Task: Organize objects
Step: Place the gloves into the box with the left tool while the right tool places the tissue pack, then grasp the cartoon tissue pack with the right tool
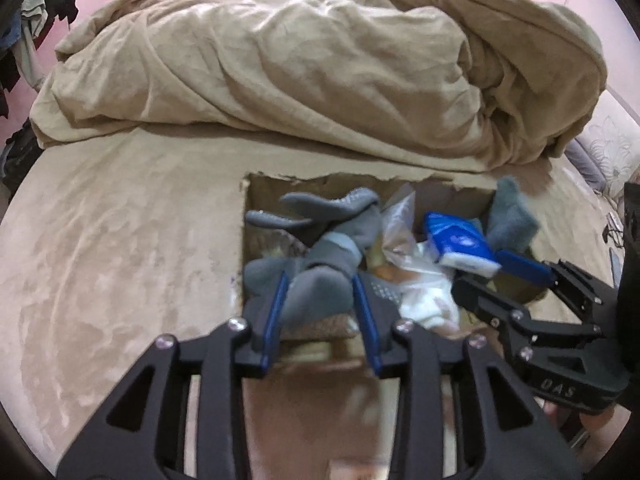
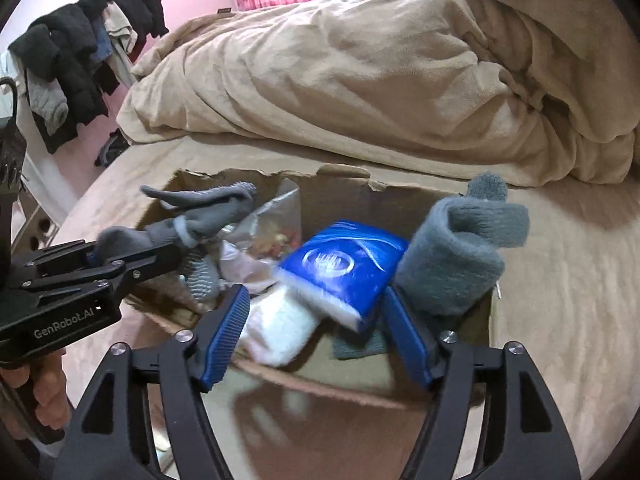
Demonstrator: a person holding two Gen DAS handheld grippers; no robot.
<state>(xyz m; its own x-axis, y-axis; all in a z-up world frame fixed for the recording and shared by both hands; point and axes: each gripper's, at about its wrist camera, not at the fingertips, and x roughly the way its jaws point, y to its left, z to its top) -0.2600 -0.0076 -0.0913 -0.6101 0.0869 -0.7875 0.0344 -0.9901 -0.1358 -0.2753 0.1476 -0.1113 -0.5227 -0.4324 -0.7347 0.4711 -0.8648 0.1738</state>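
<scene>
The box (image 2: 400, 196), a torn-rimmed cardboard carton, sits on the bed (image 1: 120, 240) toward its near edge, in front of the heaped duvet (image 1: 320, 60); it is where the loose items are being gathered, so both grippers work over its open top.

At the box's left side, the left gripper (image 1: 320, 292) has its fingers clamped on a bundle of grey gloves (image 1: 320, 248). The grip is on the bunched cuff end, so the dotted glove fingers stick up and away, above the box's left wall. Held this way, the whole bundle moves as one piece; whether it is going in or coming out cannot be told.

In the middle of the box lie a clear bag (image 2: 276, 224) with small coloured contents and a white soft pack (image 2: 280, 328), both low inside, under the other things.

Right of these, the right gripper (image 2: 316, 320) has its fingers apart, one on each side of a blue tissue pack (image 2: 344, 268). The pack is tilted and blurred; the fingers do not look pressed on it, so it seems either just let go or not yet gripped.

At the box's right wall a grey sock (image 2: 460, 248) stands rolled, leaning on the rim, which keeps it upright and clear of the middle.
</scene>
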